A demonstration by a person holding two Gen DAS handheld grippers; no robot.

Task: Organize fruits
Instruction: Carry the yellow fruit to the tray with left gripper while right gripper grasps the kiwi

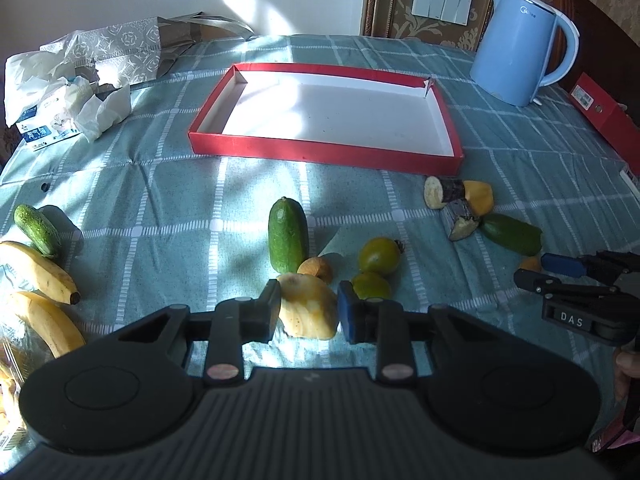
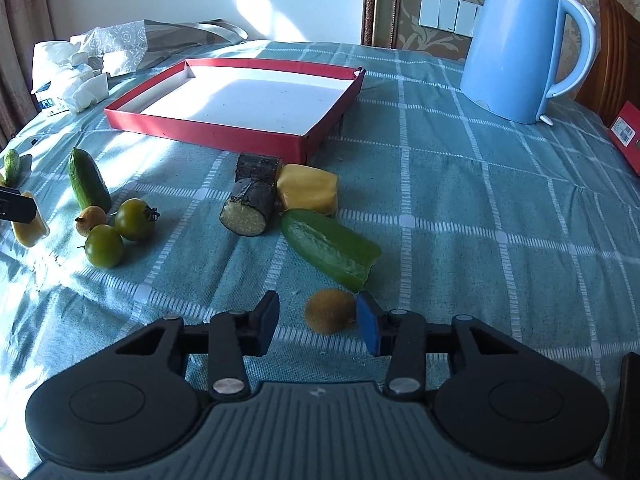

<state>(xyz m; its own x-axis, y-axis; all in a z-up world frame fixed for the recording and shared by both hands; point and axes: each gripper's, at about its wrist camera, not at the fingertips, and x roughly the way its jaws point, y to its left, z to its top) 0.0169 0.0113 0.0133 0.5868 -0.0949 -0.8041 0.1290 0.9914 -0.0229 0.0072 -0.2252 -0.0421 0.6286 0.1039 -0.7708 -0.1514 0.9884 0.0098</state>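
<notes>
My left gripper (image 1: 308, 312) is shut on a yellow pineapple chunk (image 1: 308, 312) on the checked cloth; the chunk also shows at the left edge of the right wrist view (image 2: 28, 228). Ahead lie a cucumber (image 1: 288, 236), two green tomatoes (image 1: 378, 256), and a small brown fruit (image 1: 314, 269). My right gripper (image 2: 318, 320) is open around a brown kiwi (image 2: 330, 311), its fingers not touching it. Beyond the kiwi lie a cut cucumber half (image 2: 330, 248), two sugarcane pieces (image 2: 250, 208) and a yellow fruit chunk (image 2: 308, 188). The empty red tray (image 1: 320, 148) sits farther back.
A blue kettle (image 1: 520, 40) stands at the back right beside a red box (image 1: 604, 116). Tissue packs and a patterned bag (image 1: 80, 76) crowd the back left. Two bananas (image 1: 36, 272) and a small cucumber (image 1: 36, 228) lie at the left edge.
</notes>
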